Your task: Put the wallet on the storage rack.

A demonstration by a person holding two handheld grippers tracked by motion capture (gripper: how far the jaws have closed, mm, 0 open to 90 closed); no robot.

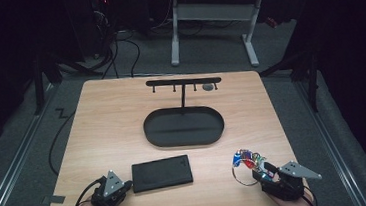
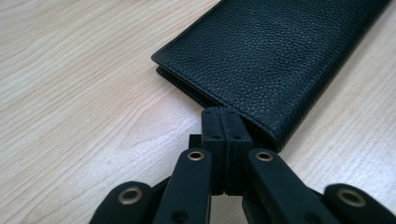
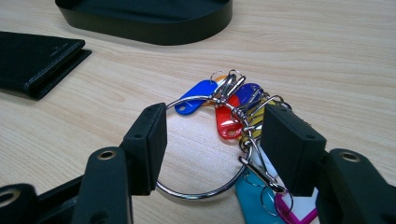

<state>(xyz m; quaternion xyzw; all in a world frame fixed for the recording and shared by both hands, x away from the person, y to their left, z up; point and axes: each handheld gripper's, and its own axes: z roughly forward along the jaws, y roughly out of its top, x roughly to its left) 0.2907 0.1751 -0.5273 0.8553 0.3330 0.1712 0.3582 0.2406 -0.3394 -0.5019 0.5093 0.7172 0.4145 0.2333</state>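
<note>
1. Now the left gripper [image 1: 109, 190] sits at the table's 7 o'clock edge, just beside the near left corner of the black wallet [image 1: 162, 173]. Its jaws are pressed tight together with nothing between them, and the tips touch the wallet's corner [image 2: 275, 140].
2. The wallet lies flat on the table [image 1: 107, 124], at about 6 o'clock from the black oval tray [image 1: 183, 127].
3. The right gripper [image 1: 266, 172] is at the table's 5 o'clock edge. Its jaws stand spread apart around a silver key ring [image 3: 205, 186] with bright tags [image 3: 196, 95]. The pads do not press on the ring.
4. The ring lies flat, well apart from the wallet, at about 4 o'clock from the tray.
5. I think the step now is to grab the ring. To do it well, the jaws should go low so one pad is inside the ring and one outside, then squeeze slowly on the wire, not on the loose tags.
6. The hook stand [image 1: 183, 82] waits at 12 o'clock, behind the tray.
7. The left jaws would have to open again before they could take the wallet.
</note>
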